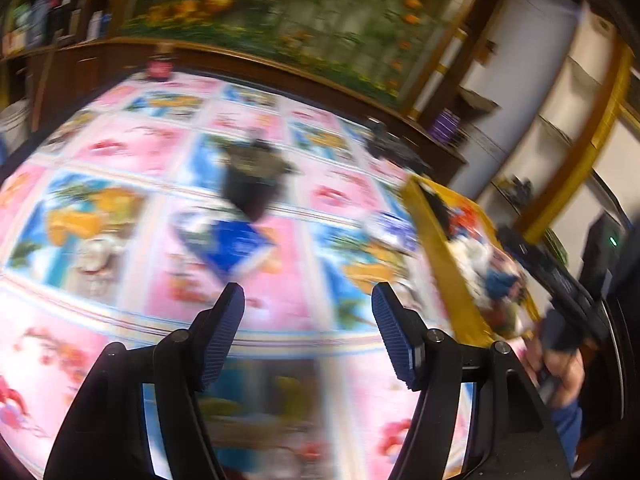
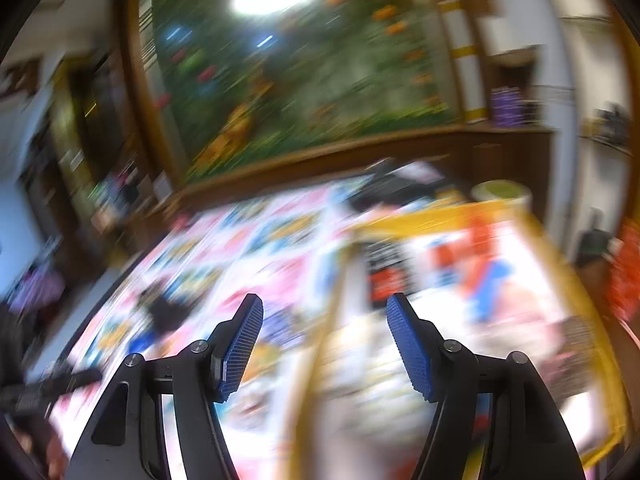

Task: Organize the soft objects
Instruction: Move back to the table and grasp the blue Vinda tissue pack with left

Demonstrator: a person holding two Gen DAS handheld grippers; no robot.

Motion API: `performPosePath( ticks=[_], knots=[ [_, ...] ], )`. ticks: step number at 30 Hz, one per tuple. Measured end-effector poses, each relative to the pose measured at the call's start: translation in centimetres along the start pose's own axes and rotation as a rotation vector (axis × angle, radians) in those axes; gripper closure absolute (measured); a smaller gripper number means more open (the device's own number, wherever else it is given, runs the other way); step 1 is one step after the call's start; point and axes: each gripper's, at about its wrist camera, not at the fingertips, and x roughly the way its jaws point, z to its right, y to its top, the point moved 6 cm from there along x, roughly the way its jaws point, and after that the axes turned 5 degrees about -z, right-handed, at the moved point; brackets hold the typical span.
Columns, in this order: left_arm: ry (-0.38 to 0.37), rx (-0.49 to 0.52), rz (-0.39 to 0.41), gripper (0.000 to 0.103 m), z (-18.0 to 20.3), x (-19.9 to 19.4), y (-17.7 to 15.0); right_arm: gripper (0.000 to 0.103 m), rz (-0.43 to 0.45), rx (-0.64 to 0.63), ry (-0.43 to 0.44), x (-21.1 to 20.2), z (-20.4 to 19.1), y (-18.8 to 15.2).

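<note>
1. Left tongs [image 1: 308,312] gape wide and hold nothing, hovering over the patterned tabletop [image 1: 120,152].
2. Right tongs [image 2: 324,320] are likewise wide open and empty, over the yellow box [image 2: 424,216] rim.
3. Ahead of the left tongs lie a blue cloth [image 1: 236,244] and a dark soft item [image 1: 252,180], both blurred.
4. Both are probably light and limp; pinching a raised fold near the middle seems best.
</note>
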Motion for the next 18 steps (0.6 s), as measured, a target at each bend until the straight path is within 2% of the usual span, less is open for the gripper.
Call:
performPosePath(
  ticks=[3,5,7,9,10,11,14,15,18],
  knots=[
    [0.074,-0.093,0.011,0.038,-4.8,0.1,0.9,0.038,-0.132,-0.077,0.122,3.0,-5.7,-0.3],
    [0.103,-0.143,0.024,0.038,-7.4,0.4,1.0,0.038,-0.23,-0.15,0.152,5.8,-9.5,-0.6],
    [0.122,-0.184,0.025,0.038,-9.1,0.9,0.7,0.041,-0.281,-0.222,0.128,8.4,-11.9,-0.6],
    [0.059,-0.241,-0.001,0.038,-9.8,1.2,0.6,0.042,-0.314,-0.27,0.094,11.2,-13.7,-0.3],
    [0.044,-0.243,0.007,0.038,-9.8,1.2,0.7,0.042,-0.33,-0.272,0.083,12.6,-14.1,-0.1],
    [0.062,-0.234,0.02,0.038,-9.9,1.0,0.8,0.042,-0.337,-0.276,0.072,13.8,-14.4,0.0],
    [0.07,-0.233,0.027,0.038,-10.4,0.5,0.8,0.042,-0.342,-0.373,-0.067,17.0,-15.3,-0.2],
    [0.071,-0.239,0.023,0.038,-10.5,0.5,0.8,0.043,-0.351,-0.382,-0.067,17.4,-15.8,-0.6],
    [0.07,-0.264,0.011,0.038,-11.1,0.5,0.7,0.044,-0.38,-0.397,0.042,17.6,-18.0,-2.1]
  ],
)
